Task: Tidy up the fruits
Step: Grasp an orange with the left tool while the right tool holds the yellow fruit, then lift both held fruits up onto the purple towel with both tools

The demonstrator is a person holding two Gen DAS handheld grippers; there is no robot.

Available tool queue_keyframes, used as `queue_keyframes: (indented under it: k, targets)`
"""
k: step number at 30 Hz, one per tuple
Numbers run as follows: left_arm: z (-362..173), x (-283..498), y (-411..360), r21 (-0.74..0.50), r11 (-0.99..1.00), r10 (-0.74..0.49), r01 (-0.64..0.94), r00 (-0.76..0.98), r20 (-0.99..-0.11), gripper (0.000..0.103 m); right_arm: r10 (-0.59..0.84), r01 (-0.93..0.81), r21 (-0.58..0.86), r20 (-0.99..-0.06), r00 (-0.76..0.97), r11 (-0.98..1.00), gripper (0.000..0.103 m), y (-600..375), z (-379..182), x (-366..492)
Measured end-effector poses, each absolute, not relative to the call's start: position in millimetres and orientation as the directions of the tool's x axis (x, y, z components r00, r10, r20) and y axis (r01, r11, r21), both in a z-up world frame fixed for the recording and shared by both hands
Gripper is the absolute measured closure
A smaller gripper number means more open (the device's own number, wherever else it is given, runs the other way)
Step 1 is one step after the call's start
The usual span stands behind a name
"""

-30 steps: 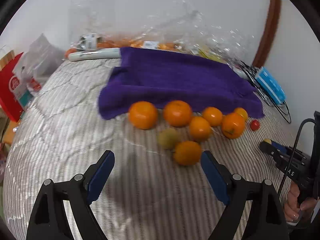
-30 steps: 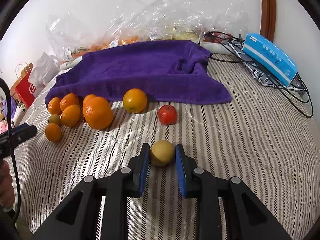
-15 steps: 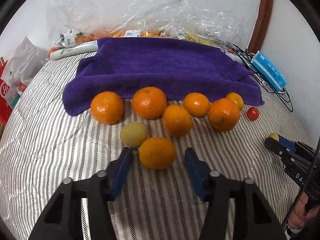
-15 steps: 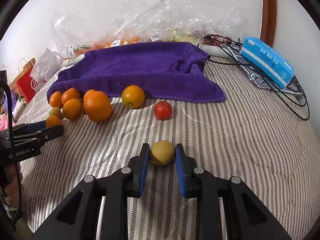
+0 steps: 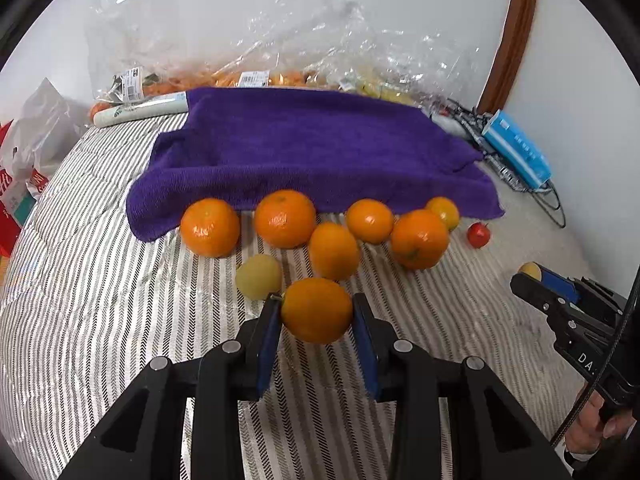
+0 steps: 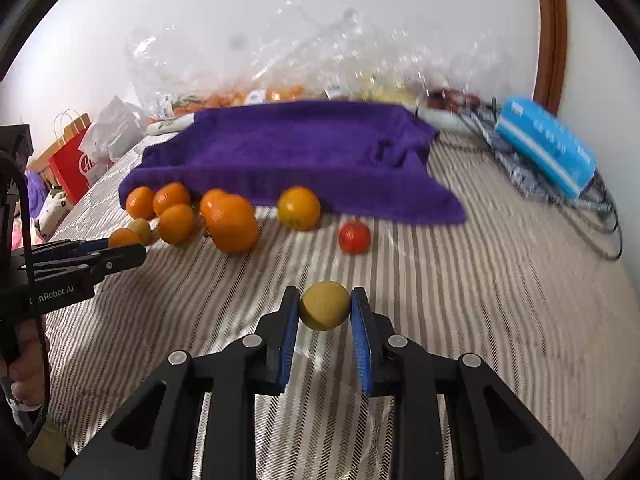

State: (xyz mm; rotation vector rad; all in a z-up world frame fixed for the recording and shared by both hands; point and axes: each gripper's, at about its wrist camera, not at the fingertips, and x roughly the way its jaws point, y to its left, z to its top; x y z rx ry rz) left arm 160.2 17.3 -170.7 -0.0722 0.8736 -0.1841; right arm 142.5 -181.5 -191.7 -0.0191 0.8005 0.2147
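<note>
Since the earlier frame, the left gripper (image 5: 316, 312) has advanced, its jaws just closing onto the nearest orange (image 5: 316, 310), pads touching both sides. The right gripper (image 6: 325, 307) clamps a yellow-green fruit (image 6: 325, 305) above the striped bedcover (image 6: 480, 300); remaining oranges (image 5: 285, 219) line the purple towel (image 5: 312, 152).

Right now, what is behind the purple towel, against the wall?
Behind the purple towel lie crumpled clear plastic bags with price labels, holding orange fruit and something yellow. A pale tube lies at its left corner. What the towel itself covers cannot be seen.

Black claw (image 5: 316, 320), blue pads (image 5: 266, 344), silver screws
</note>
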Motion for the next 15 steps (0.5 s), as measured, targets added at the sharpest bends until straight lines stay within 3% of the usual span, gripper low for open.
queue_keyframes:
  k: [15]
  targets:
    - [-109,166,52,-0.129,0.991,-0.124,0.046,0.698,-0.705,0.070,0.188,-0.202,0.046,-0.599,0.778,0.978,0.077,-169,-107,160]
